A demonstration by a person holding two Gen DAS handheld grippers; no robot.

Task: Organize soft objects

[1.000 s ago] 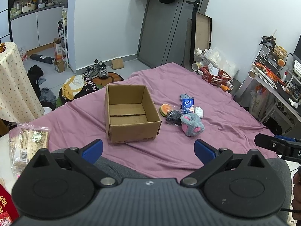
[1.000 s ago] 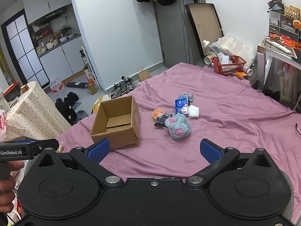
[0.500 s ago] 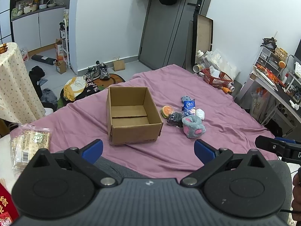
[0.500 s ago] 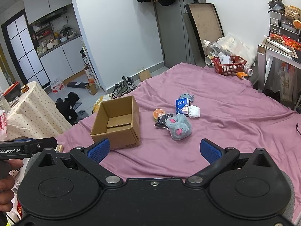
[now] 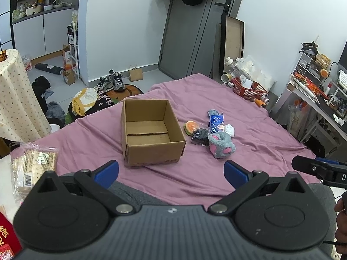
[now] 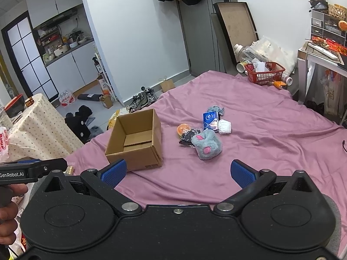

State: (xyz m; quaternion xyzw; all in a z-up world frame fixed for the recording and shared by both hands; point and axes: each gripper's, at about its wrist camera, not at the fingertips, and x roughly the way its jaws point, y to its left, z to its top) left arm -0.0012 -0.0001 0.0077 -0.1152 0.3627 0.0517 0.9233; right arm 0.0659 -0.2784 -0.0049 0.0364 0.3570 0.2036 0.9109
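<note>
Both hand-held grippers hung low over the near edge of the bed (image 5: 249, 112), the left hand-held gripper (image 5: 171, 172) and the right hand-held gripper (image 6: 177, 172) each with fingers spread wide and nothing between them. The soft things lay in a small heap mid-bed, just right of the open box (image 5: 149, 134), well apart from either tool. Nearest was the grey plush (image 6: 207, 144) — likely light and squashy, so a pinch across its bulging middle should hold where an ear might slip. Behind it sat a dark crinkly bag (image 6: 189, 136), a blue pack (image 6: 210, 121), a white bundle (image 6: 224, 126) and an orange toy (image 6: 184, 129). The left view looked straight into the box, showing it empty; the right view showed the plush's full side and — at its left edge — a hand (image 6: 8, 216) gripping the other tool.
</note>
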